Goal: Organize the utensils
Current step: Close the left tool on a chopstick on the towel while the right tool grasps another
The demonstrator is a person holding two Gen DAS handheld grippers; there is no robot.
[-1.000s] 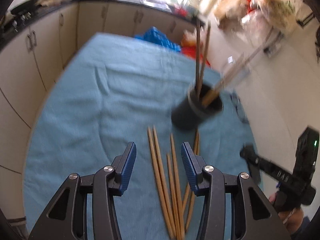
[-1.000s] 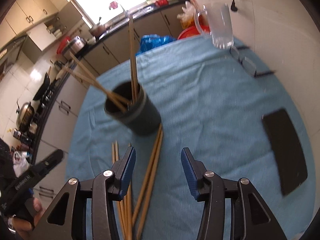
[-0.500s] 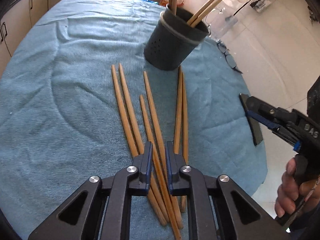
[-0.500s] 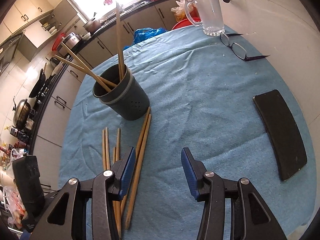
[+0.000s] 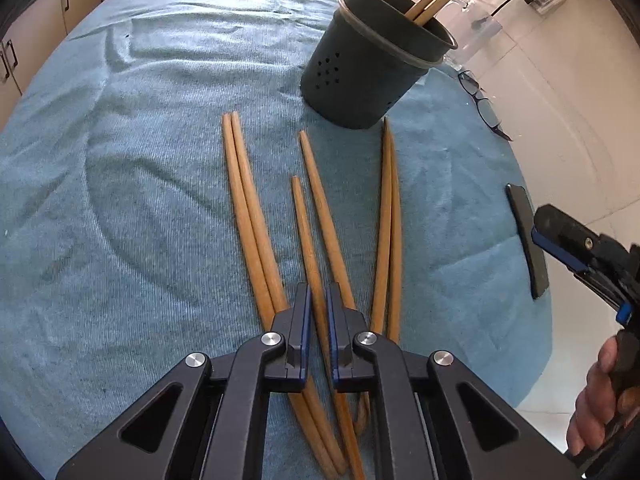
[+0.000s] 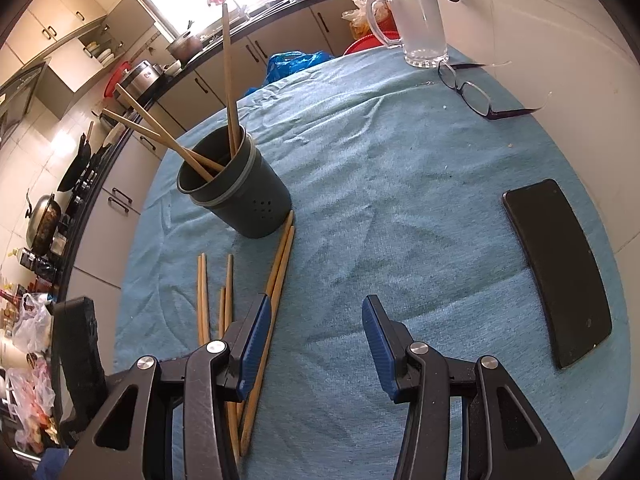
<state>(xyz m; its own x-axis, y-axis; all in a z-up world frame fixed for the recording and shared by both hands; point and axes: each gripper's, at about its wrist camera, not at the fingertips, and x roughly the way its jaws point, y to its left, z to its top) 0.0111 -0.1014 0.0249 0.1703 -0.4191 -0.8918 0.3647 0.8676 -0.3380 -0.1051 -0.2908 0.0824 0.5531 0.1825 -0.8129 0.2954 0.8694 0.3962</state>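
The left hand-held gripper (image 5: pixel 318 322) sits low center in its frame, pinching 1 chopstick (image 5: pixel 306 236) out of 6 lying on the blue-clothed surface (image 5: pixel 132 184). Best bet: lift it straight up so the neighbors don't drag, then tip it into the dark holder (image 5: pixel 360 76) at upper right. The right hand-held gripper (image 6: pixel 316 344) hangs spread wide, holding nothing.

The right gripper (image 6: pixel 316 344) is wide open over the blue cloth (image 6: pixel 380 200). At ten o'clock, a dark cup (image 6: pixel 244 200) holds four chopsticks (image 6: pixel 229 80). More loose chopsticks (image 6: pixel 276 280) lie at nine o'clock. A black phone (image 6: pixel 560 272) lies at three o'clock, glasses (image 6: pixel 476 92) at one o'clock.
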